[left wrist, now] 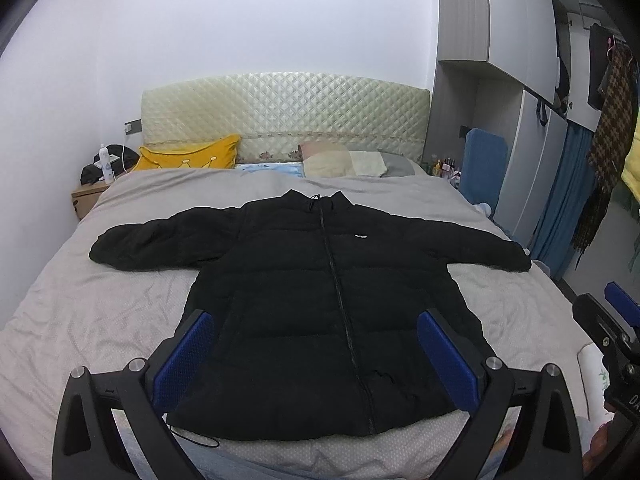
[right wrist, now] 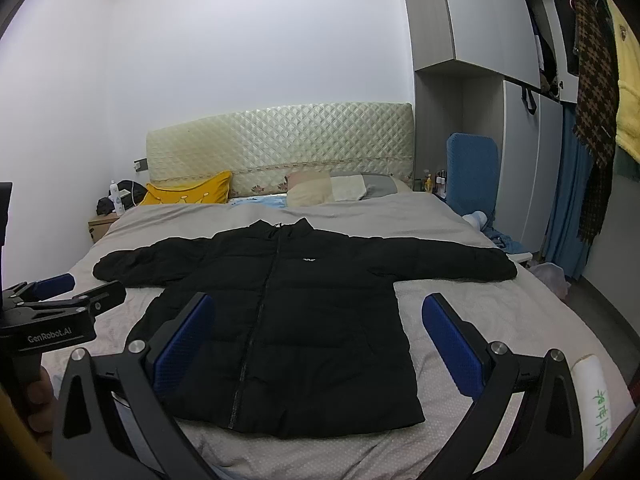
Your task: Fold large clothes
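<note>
A black puffer jacket (left wrist: 312, 296) (right wrist: 288, 320) lies flat and zipped on the grey bed (left wrist: 80, 312) (right wrist: 500, 320), collar toward the headboard, both sleeves spread out sideways. My left gripper (left wrist: 316, 356) hovers open above the jacket's lower hem, with nothing between its blue pads. My right gripper (right wrist: 316, 344) is also open, held above the hem's right half, and it touches nothing. The right gripper's body shows at the right edge of the left wrist view, and the left gripper's at the left edge of the right wrist view.
Pillows, one of them yellow (left wrist: 188, 158) (right wrist: 188, 194), lie against the quilted headboard (left wrist: 284, 116). A nightstand (left wrist: 86, 196) with bottles stands at the left. A wardrobe with hanging clothes (right wrist: 592, 120) and a blue chair (right wrist: 472, 172) line the right side. A white roll (right wrist: 596, 404) lies at the bed's near right corner.
</note>
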`<act>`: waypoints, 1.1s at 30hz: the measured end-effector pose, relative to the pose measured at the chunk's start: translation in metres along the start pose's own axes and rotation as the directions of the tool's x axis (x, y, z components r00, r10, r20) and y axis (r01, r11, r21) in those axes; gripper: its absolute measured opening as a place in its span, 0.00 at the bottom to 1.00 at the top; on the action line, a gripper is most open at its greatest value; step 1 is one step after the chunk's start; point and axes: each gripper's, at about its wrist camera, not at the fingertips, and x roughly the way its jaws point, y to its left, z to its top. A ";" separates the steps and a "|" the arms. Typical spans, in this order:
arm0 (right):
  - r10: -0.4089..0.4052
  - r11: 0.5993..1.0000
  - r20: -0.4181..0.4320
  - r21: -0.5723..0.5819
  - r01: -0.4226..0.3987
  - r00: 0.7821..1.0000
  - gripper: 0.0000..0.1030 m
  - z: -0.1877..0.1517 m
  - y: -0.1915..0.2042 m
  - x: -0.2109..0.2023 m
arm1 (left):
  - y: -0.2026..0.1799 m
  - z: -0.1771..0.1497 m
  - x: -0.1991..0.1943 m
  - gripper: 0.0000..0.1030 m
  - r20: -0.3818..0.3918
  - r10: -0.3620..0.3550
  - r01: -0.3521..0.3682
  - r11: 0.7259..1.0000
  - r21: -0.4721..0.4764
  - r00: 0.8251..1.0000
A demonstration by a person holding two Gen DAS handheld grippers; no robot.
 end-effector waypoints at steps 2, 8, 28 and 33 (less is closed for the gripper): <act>0.001 1.000 -0.003 0.001 -0.001 1.000 1.00 0.000 0.000 0.001 | -0.003 0.002 0.000 1.00 -0.002 0.003 -0.003 1.000 0.002 1.000; -0.001 1.000 -0.013 0.001 0.001 1.000 1.00 0.000 -0.001 0.005 | -0.003 0.000 0.001 1.00 -0.007 -0.001 0.001 1.000 -0.003 1.000; -0.005 1.000 -0.022 -0.005 0.004 1.000 1.00 0.000 0.002 0.008 | -0.002 -0.001 0.006 1.00 -0.034 -0.030 0.029 0.999 -0.023 0.999; -0.012 1.000 -0.029 -0.014 0.012 0.999 1.00 0.000 0.005 0.011 | -0.007 -0.004 0.007 1.00 -0.036 -0.026 0.026 1.000 -0.009 0.999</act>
